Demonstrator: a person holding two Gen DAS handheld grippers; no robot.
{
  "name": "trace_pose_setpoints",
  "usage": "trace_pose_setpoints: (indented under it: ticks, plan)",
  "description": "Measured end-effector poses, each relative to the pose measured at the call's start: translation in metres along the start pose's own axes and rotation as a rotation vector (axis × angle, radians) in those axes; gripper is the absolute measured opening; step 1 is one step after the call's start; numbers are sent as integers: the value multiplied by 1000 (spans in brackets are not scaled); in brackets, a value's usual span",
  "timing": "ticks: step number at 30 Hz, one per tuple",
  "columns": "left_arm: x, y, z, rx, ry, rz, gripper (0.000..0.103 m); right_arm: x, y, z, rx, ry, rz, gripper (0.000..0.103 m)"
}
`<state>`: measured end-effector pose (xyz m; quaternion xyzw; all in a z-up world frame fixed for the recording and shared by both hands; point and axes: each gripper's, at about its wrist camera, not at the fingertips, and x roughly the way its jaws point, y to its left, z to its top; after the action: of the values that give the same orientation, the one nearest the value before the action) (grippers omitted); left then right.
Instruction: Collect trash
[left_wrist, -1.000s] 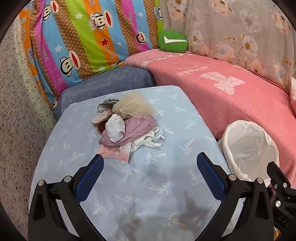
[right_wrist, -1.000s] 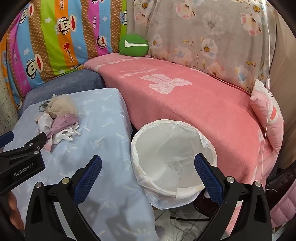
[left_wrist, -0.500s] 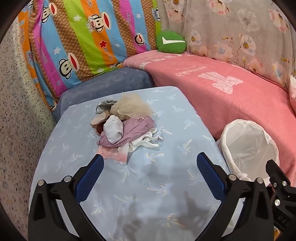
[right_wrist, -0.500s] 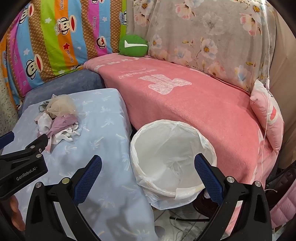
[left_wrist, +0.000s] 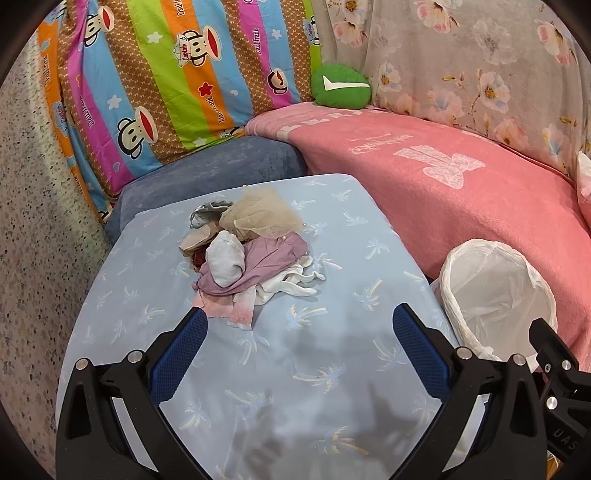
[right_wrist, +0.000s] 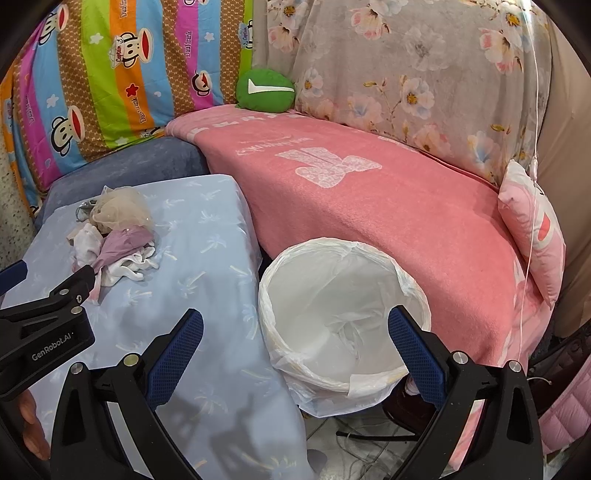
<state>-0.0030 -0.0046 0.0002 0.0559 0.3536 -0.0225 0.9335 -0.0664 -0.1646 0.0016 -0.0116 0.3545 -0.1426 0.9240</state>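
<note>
A heap of crumpled scraps (left_wrist: 251, 251) lies on the light blue cloth-covered table (left_wrist: 332, 229): beige netting, a mauve cloth, white and pink pieces. My left gripper (left_wrist: 299, 332) hovers open just short of the heap's near edge, with nothing between its fingers. The same heap (right_wrist: 118, 236) shows at the left of the right wrist view. A white bag-lined bin (right_wrist: 343, 317) stands on the floor between the table and the pink sofa. My right gripper (right_wrist: 295, 332) is open above the bin's near left rim, holding nothing.
A pink blanket (right_wrist: 369, 192) covers the sofa to the right, with a green cushion (left_wrist: 341, 86) at the back corner. A striped cartoon cloth (left_wrist: 166, 85) hangs behind the table. Cables (right_wrist: 362, 443) lie on the floor under the bin. The left gripper's body (right_wrist: 44, 328) shows at the left edge.
The left gripper has drifted slightly left and closer to the heap. The right gripper has barely moved; both stay open.
</note>
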Motion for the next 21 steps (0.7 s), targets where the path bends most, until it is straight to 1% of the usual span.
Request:
trace_pose_setpoints:
  ticks: [4, 21]
  plan:
    - [0, -2, 0, 8, -3, 2, 96, 0, 4, -1, -7, 0, -14, 97]
    - [0, -3, 1, 17, -13, 3, 96, 0, 3, 0, 3, 0, -17, 97]
